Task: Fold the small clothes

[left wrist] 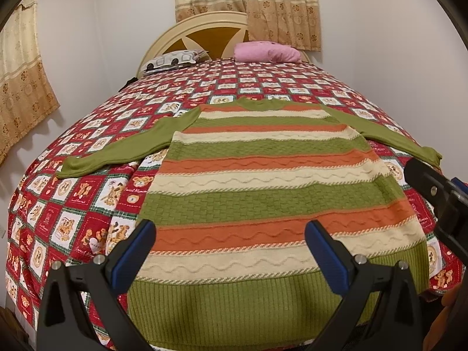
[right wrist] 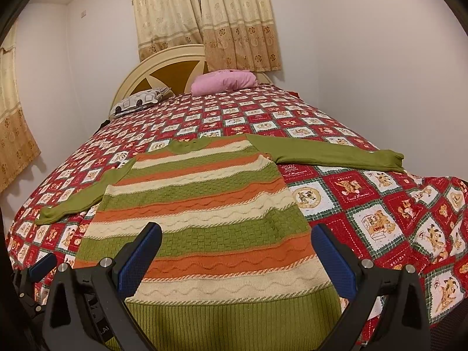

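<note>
A bed [left wrist: 87, 134] fills the room, spread with a red patchwork quilt [right wrist: 380, 204] of teddy-bear squares. At its far edge stands a rounded cream headboard [left wrist: 181, 29] with brown panels, and against it lie a pink pillow [left wrist: 267, 52] and a patterned grey-and-white pillow [left wrist: 169, 60]. Beige flowered curtains [right wrist: 204, 17] hang behind the headboard, and another curtain [left wrist: 20, 82] hangs on the left wall. The walls [right wrist: 365, 58] are plain white.

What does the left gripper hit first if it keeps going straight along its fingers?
Most likely the striped sweater spread flat on the bed: the open left gripper points over its hem toward the body. Depth is unclear, so how soon is hard to judge.
</note>
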A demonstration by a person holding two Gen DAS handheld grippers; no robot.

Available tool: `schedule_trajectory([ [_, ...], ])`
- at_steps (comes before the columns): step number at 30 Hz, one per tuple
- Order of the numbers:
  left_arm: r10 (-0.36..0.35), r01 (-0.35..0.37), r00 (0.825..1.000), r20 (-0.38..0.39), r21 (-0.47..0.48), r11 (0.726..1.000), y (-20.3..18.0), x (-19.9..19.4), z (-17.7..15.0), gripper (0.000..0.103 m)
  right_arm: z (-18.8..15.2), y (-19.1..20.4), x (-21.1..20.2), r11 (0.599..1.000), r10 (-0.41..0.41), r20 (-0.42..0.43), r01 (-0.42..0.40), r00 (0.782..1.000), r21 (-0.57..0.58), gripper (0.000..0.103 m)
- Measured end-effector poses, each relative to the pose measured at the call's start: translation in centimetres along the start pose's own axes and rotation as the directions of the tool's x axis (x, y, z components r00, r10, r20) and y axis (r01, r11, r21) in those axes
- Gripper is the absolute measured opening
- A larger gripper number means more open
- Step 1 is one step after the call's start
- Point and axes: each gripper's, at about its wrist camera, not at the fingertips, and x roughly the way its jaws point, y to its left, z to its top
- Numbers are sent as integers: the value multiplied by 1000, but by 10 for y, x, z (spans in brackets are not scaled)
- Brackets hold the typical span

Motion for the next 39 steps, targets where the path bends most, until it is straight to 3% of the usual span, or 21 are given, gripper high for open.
schedule_trajectory([
  [39, -21, 20, 1000, -22, -17, 1000, -1, 4, -3, 103, -3, 5, 2, 1000, 2, -15, -2, 1000, -6, 102],
])
